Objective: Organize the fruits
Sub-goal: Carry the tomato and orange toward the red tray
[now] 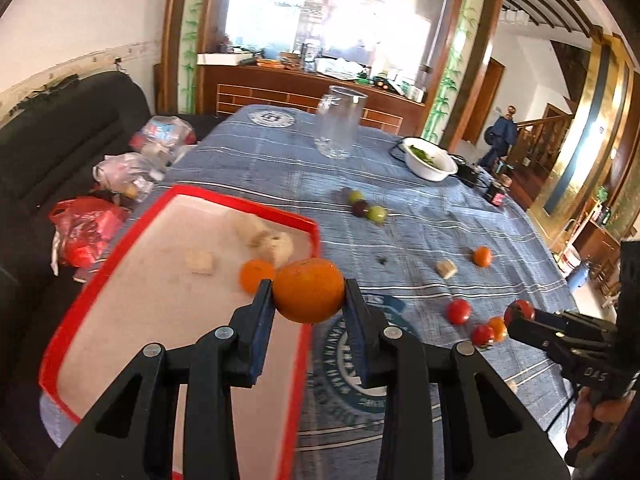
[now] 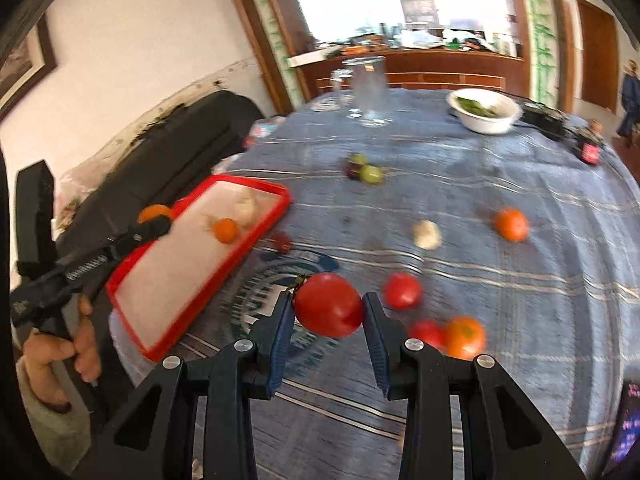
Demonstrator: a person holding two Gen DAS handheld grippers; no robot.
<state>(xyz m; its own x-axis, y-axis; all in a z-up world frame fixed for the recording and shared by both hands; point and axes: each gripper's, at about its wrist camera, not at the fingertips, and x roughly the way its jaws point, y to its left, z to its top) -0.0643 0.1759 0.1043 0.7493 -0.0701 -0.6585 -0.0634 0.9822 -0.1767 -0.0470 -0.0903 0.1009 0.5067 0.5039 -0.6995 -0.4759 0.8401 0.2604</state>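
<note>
Red-rimmed tray [image 1: 182, 216] held few pieces; left gripper [image 1: 308, 292] clamped an orange [image 1: 308, 290], right gripper [image 2: 328, 312] a tomato [image 2: 328, 310]; several fruits remained on the tablecloth [image 1: 400, 184].

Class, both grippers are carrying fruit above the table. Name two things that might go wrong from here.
1. The orange in the left gripper is round and pinched only at its sides; it may slip out.
2. The right gripper may squash the soft tomato, or drop it beside the red tray.
</note>
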